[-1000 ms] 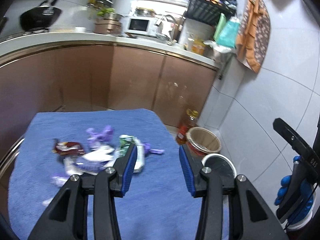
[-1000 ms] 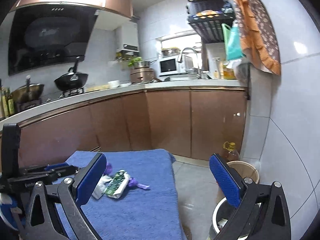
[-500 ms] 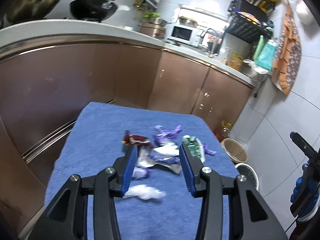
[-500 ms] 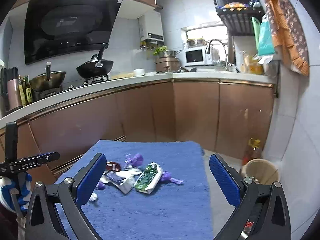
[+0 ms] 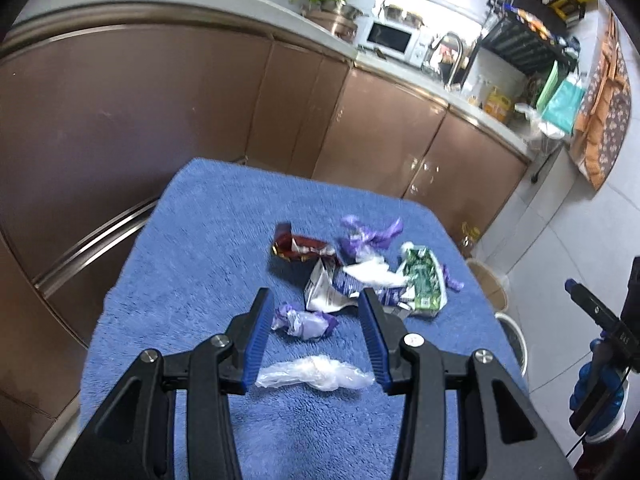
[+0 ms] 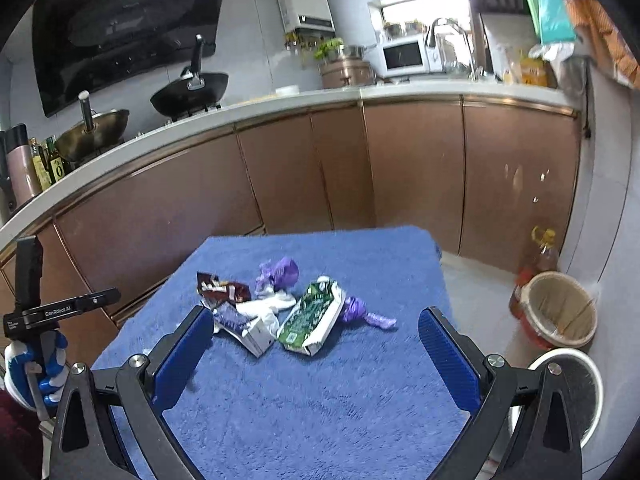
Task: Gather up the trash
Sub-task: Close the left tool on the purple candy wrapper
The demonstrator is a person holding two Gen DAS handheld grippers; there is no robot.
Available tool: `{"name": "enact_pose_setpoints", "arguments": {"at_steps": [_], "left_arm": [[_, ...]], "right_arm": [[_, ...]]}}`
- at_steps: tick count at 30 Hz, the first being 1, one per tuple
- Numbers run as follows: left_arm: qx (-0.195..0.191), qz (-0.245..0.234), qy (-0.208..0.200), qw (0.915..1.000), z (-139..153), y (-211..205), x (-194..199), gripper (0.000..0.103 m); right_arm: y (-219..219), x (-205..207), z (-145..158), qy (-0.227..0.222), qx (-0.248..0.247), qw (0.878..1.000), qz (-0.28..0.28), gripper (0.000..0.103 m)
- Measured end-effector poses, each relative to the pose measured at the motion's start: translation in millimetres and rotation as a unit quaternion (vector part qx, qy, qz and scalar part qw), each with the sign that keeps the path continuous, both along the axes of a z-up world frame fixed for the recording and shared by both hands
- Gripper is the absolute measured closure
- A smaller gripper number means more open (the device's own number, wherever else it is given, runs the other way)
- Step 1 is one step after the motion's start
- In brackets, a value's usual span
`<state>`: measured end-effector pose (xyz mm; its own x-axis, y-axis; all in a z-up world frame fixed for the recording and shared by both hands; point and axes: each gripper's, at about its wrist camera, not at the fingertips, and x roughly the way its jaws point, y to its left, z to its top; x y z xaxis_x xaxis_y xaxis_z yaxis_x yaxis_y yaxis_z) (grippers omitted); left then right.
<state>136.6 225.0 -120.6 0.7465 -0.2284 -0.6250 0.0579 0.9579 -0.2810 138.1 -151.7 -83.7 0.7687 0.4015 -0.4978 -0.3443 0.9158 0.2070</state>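
Observation:
Trash lies on a blue towel-covered table (image 5: pixel 192 240): a dark red wrapper (image 5: pixel 298 247), purple wrappers (image 5: pixel 370 236), a green and white packet (image 5: pixel 424 280), a small purple and white wad (image 5: pixel 304 322) and a clear crumpled plastic piece (image 5: pixel 316 374). My left gripper (image 5: pixel 316 340) is open and empty, above the wad and the clear plastic. My right gripper (image 6: pixel 316 352) is open wide and empty, above the table's near part, short of the green packet (image 6: pixel 310 316) and the red wrapper (image 6: pixel 222 286).
A wicker bin (image 6: pixel 558 308) and a white-rimmed bin (image 6: pixel 576 388) stand on the floor right of the table, with an oil bottle (image 6: pixel 540 252) behind. Brown cabinets (image 6: pixel 400 168) and a counter run along the back.
My left gripper swung left from the bins to the trash pile and came lower over it. The right view tilted down toward the table. Both grippers stayed open.

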Motion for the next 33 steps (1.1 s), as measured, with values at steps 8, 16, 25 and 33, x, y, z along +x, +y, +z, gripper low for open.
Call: {"name": "enact_pose_setpoints", "arguments": {"at_steps": [8,16,25,33], "left_arm": [[0.007,-0.016,0.048,0.9987,-40.9,-12.2,36.9,0.061],[0.010,-0.019,0.082,0.9964,-70.2,-13.0,63.4,0.061],[0.043,-0.042,0.106,0.9925,-92.8,-15.9,82.7,0.061],[0.044,-0.052,0.110,0.9917,-99.1,-20.3,96.1,0.053]], "right_arm": [[2.4,35.5,-41.4,0.052,0.010,0.998,0.017,0.003],[10.5,81.2,-83.1,0.113,0.042,0.992,0.041,0.015],[21.2,121.1,-122.6,0.165,0.061,0.982,0.061,0.022],[29.7,137.3,-133.9,0.180,0.067,0.979,0.074,0.022]]}}
